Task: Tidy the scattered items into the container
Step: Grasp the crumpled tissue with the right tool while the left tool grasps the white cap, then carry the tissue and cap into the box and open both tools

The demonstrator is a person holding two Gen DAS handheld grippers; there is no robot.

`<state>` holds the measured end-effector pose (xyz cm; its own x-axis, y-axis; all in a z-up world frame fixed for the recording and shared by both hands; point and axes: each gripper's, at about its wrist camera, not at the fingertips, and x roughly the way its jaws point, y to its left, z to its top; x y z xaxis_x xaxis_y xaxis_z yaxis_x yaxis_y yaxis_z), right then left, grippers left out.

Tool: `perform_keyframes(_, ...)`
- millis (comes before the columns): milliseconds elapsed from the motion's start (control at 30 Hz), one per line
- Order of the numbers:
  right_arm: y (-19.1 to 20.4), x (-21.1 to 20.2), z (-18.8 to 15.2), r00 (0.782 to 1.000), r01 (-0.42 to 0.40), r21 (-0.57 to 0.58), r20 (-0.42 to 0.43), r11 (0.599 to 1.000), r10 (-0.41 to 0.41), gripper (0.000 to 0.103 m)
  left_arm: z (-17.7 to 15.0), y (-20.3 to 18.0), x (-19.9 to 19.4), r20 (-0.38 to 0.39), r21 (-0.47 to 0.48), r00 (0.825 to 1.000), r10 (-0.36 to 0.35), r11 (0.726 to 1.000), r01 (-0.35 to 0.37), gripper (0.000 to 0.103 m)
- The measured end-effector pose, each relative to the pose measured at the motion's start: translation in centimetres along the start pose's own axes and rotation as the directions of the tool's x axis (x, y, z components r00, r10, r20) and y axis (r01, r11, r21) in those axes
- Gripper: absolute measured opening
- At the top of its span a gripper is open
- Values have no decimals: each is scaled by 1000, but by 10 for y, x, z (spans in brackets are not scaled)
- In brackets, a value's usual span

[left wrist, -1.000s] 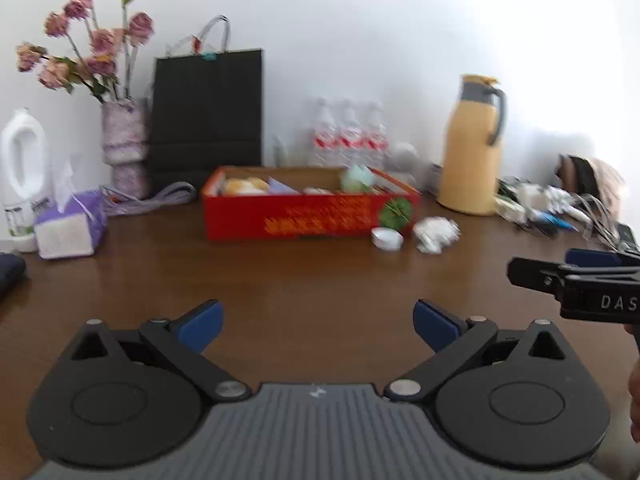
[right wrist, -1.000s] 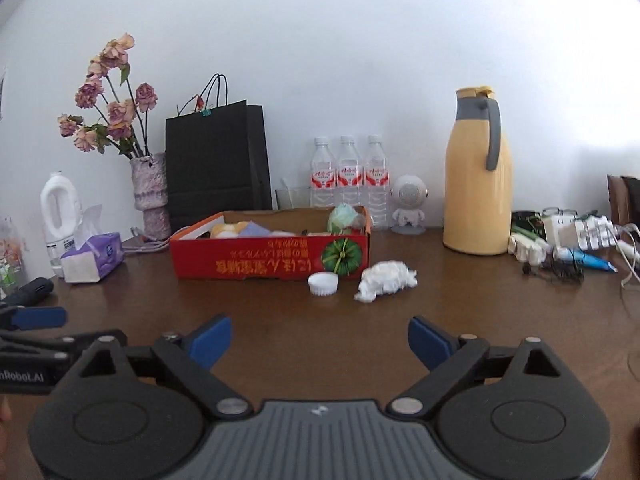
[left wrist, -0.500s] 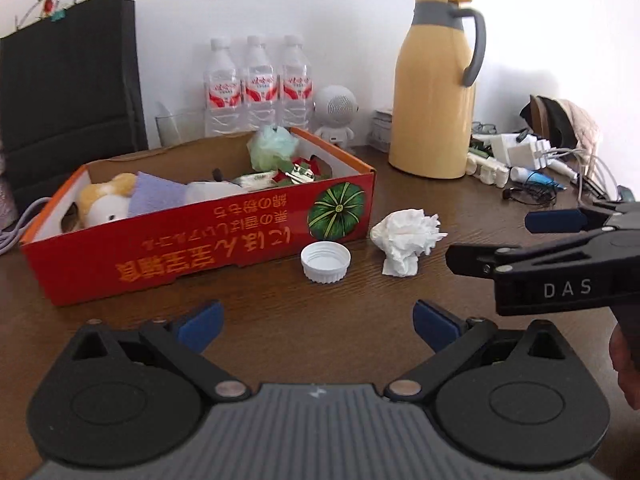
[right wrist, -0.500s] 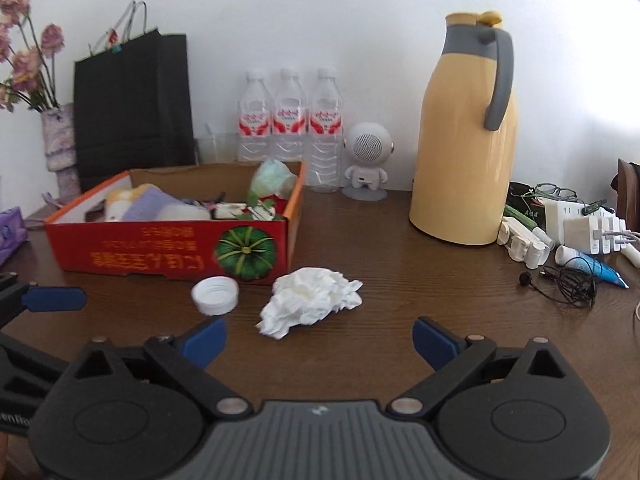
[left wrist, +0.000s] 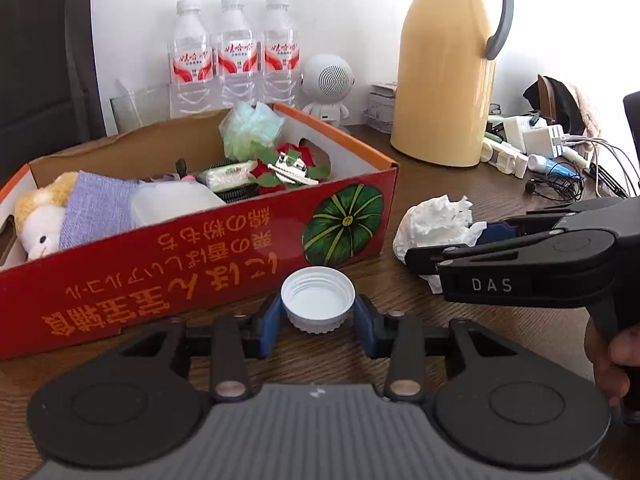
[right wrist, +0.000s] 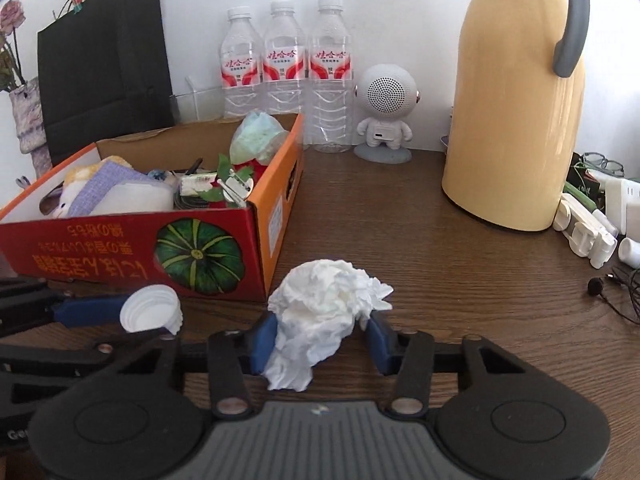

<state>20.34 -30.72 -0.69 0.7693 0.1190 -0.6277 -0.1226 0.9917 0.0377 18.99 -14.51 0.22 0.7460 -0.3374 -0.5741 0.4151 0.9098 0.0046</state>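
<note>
A white bottle cap lies open side up on the brown table, just in front of the red cardboard box. My left gripper is closing, and its blue pads touch the cap on both sides. In the right wrist view the cap sits tilted between those fingers. A crumpled white tissue lies off the box's right corner. My right gripper is closing too, its pads pressing into the tissue. The box holds a plush toy, a purple cloth, a green wad and other small things.
A yellow thermos jug stands at the back right. Three water bottles, a white robot-shaped speaker and a black paper bag line the wall. Chargers, cables and earphones clutter the right side.
Both grippers have come forward to the front of the box. Their jaws, wide apart before, have narrowed, the left onto the cap and the right onto the tissue.
</note>
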Motion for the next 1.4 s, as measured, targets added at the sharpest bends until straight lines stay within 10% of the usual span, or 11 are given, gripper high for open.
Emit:
perform_keyframes(33,0,-2,0,1000,-17,6,2,1000,17,14,0,2,-5,16,-4,1000,8,1000,-8,40)
perform_keyframes(233,21,-41,-3,997,-41,-27,70,999,43,13,-1,19,-66,125,-78,986,114,991,-105,40)
perform_keyframes(667,125,-192,-53,926,-279,-132,224,951,303,13,-69,15,-232,271,-231,873,405,908,-349,40)
perform_keyframes(933,153,-255,-100,913,-210,-204,310,956,267,11,-110,-6,-297,324,-275,823,466,879,-389,40)
perform_keyframes(1167,127,-299,-167,932,-179,-150,291,972,216,12,-163,-17,-347,312,-278,819,482,870,-407,41)
perform_keyframes(1400,123,-271,-131,938,-136,-135,302,981,172,12,-135,4,-311,288,-297,864,413,896,-330,41)
